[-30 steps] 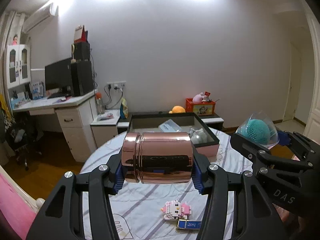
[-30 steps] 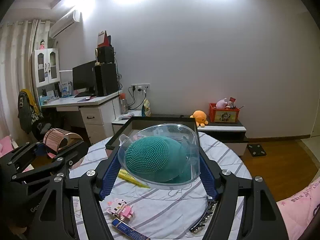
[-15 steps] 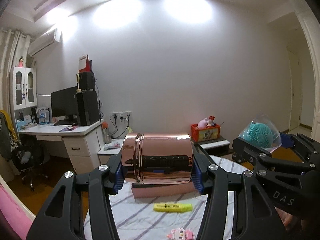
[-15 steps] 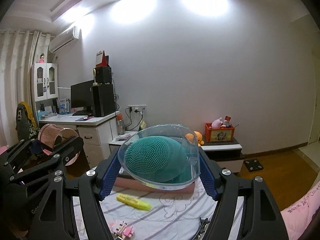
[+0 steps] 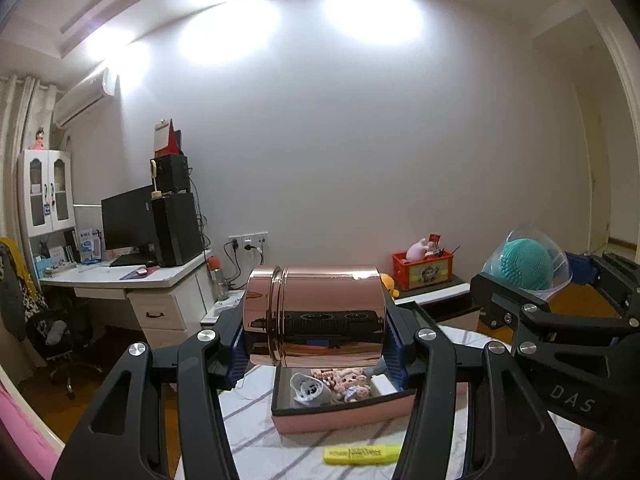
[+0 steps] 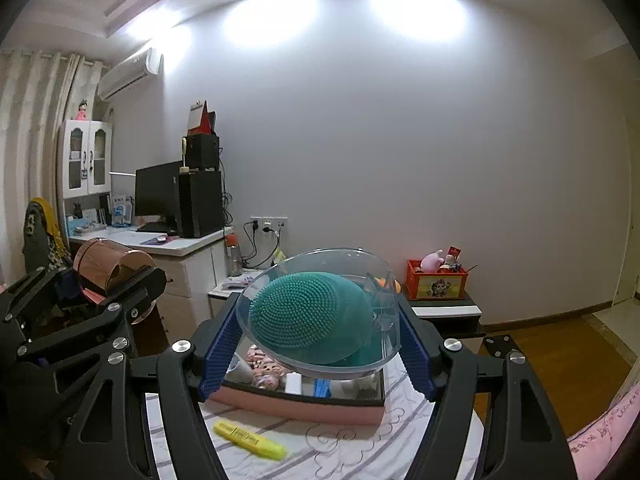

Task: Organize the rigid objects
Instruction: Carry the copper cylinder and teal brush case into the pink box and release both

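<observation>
One yellow highlighter (image 6: 249, 439) lies before the pink box (image 6: 300, 404).

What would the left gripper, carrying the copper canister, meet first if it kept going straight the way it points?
Probably nothing close: the left gripper holds the copper canister above the pink box, aimed over it toward the low cabinet and wall. Depth is unclear.

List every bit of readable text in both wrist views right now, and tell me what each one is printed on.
"DAS": raised letters on the black body of the right gripper, seen in the left wrist view.
Yellow highlighter: dark print along its barrel, too small to read.
Red toy crate: a picture on its front, no legible words.
Pink blanket at the right edge: stitched lettering, too blurred to read.
Nothing else legible.
</observation>
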Available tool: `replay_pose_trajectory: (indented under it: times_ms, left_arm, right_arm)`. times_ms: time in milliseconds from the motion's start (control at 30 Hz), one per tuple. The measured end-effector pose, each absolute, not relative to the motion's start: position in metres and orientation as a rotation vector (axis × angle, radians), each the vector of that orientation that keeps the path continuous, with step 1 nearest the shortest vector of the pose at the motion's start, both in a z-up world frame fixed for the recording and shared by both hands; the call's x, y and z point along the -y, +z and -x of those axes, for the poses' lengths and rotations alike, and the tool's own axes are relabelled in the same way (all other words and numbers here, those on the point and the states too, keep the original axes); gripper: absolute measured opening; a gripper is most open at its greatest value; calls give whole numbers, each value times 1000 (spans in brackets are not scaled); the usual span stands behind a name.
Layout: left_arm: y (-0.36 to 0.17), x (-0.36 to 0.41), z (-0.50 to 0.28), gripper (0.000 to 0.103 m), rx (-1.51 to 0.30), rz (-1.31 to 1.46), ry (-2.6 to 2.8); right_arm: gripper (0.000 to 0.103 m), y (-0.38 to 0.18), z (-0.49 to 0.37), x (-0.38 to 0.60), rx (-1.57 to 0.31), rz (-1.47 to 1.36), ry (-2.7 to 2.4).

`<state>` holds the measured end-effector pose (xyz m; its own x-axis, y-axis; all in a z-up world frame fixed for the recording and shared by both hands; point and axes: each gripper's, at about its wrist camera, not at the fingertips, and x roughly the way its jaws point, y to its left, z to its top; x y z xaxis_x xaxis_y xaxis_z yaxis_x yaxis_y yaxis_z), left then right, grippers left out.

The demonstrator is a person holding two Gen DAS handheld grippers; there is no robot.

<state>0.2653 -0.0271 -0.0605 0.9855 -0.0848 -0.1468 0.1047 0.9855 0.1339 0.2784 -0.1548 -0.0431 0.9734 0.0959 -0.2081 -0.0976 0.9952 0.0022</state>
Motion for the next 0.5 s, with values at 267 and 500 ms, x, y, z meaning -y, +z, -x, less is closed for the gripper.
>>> replay_pose_trajectory:
  times_ms: [267, 500]
  left_arm:
    - [-91, 36, -373, 55, -301, -187, -136]
    - [-142, 48, -467, 55, -513, -226, -157]
  right_arm:
    - [73, -66, -366, 161, -335, 28, 87]
    - [73, -109, -453, 169, -536, 17, 107]
